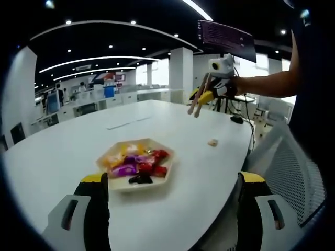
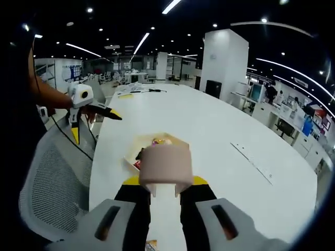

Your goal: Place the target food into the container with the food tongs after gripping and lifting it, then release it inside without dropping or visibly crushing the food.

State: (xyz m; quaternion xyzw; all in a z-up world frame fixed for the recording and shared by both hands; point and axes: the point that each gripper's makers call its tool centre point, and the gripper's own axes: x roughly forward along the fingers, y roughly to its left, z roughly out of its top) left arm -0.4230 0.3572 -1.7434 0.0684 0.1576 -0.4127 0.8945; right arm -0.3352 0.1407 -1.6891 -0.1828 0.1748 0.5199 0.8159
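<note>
A pale hexagonal tray (image 1: 163,181) holding several bright wrapped sweets (image 1: 137,163) sits on the white table just ahead of my left gripper (image 1: 174,179), whose jaws stand wide open and empty. A small beige food piece (image 1: 212,142) lies on the table beyond the tray. Up at the far right, my right gripper (image 1: 210,95) hangs above the table, shut on wooden food tongs (image 1: 198,104). In the right gripper view the tongs' beige end (image 2: 165,167) stands between my right gripper's (image 2: 165,184) jaws and hides most of the tray (image 2: 129,156). The left gripper (image 2: 94,121) shows at the left, open.
The long white table (image 1: 78,146) curves away, with a paper sheet (image 2: 251,159) lying on it farther along. A grey mesh chair (image 1: 293,172) (image 2: 52,183) stands at the table's edge by the person. Office desks and a white pillar (image 2: 225,63) fill the background.
</note>
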